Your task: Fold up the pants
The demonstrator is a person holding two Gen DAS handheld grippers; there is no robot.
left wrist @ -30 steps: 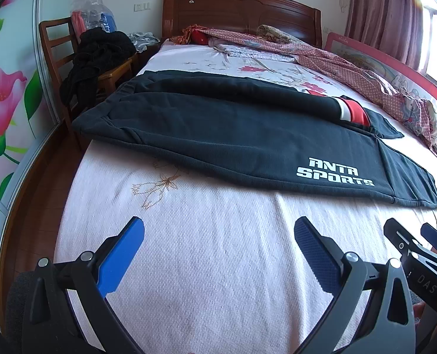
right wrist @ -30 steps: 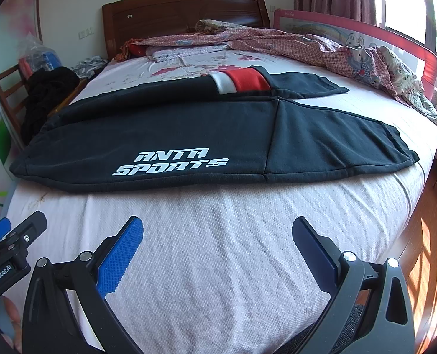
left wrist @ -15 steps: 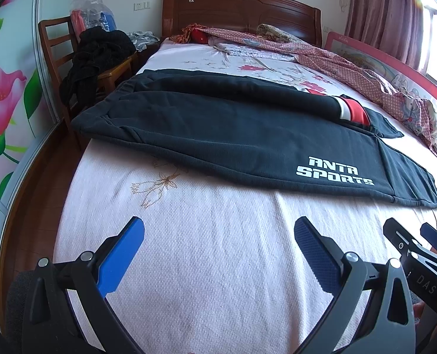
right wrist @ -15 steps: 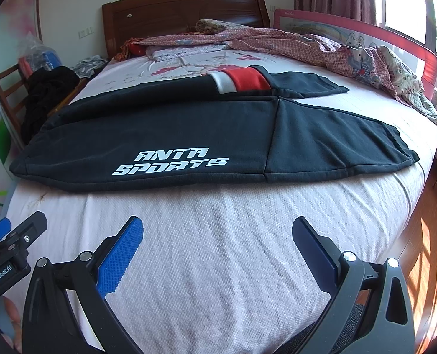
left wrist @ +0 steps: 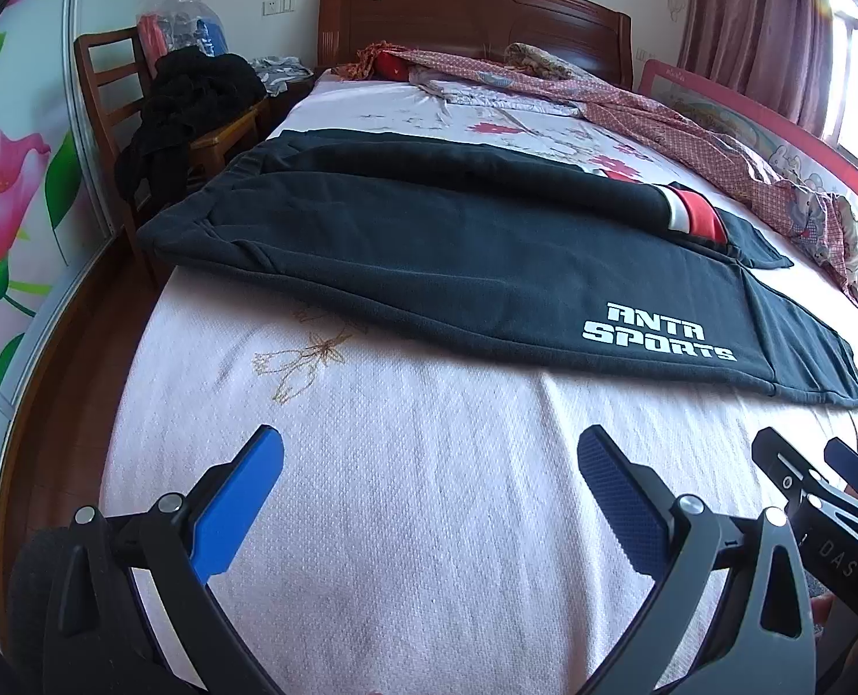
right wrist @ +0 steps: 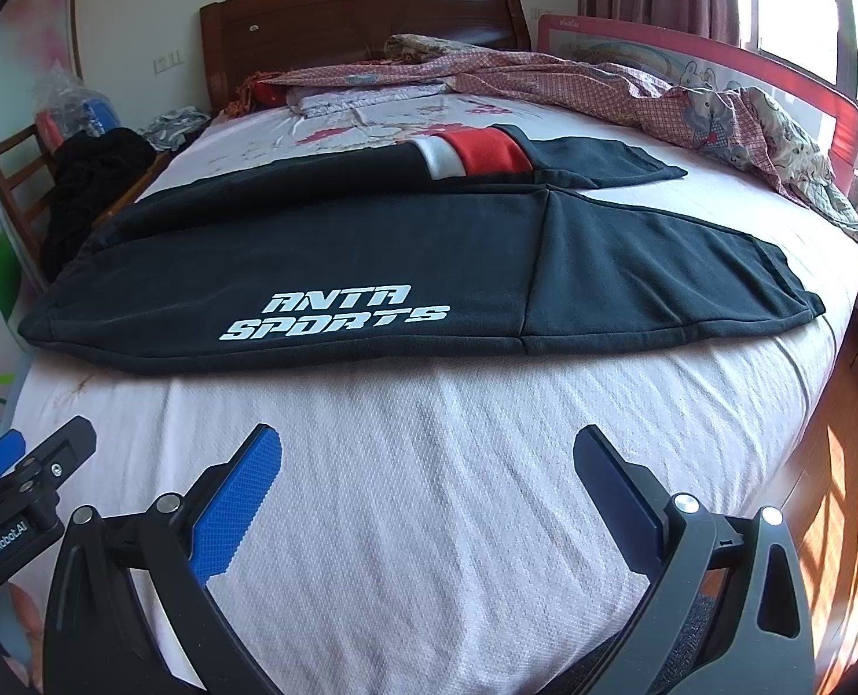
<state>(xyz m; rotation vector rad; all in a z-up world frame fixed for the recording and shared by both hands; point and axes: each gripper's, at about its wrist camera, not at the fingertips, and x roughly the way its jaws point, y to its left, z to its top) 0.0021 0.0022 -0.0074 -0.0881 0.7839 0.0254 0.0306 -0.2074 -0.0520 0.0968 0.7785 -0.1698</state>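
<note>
black pants [left wrist: 458, 266] spread lengthwise across the bed [left wrist: 429, 492], legs side by side, unfolded as far as visible. left gripper [left wrist: 429, 457] and right gripper [right wrist: 426, 454] both wide apart, empty, short of the near hem. every fold still ahead, by the look.

White "ANTA SPORTS" is printed on the black pants [right wrist: 325, 266], ahead of the right hand-held gripper [right wrist: 427, 466]. "GenRobot.AI" marks the left hand-held gripper [right wrist: 6, 527]; "DAS" shows on the right one in the left view.
</note>
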